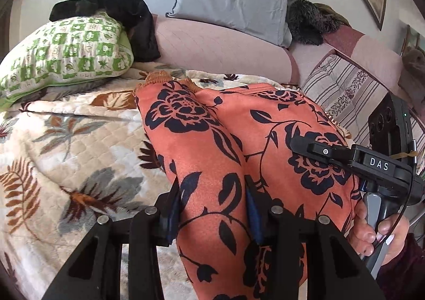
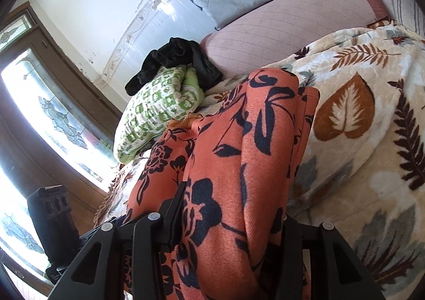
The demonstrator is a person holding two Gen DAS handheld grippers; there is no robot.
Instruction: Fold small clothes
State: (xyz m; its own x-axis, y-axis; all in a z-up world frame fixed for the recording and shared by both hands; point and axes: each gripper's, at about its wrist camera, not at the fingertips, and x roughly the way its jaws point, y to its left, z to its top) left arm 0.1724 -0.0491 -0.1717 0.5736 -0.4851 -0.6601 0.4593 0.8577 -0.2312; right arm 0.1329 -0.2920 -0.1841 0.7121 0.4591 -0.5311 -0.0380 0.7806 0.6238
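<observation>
The orange garment with a dark navy flower print is hanging bunched in long folds above the bed. Its far end, with a small ribbed orange edge, is lying on the leaf-patterned blanket.

The orange flowered garment is thin woven cloth with a slight sheen. The leaf-print blanket at nine o'clock is plush, quilted fleece. The fingers look like matt black plastic.
</observation>
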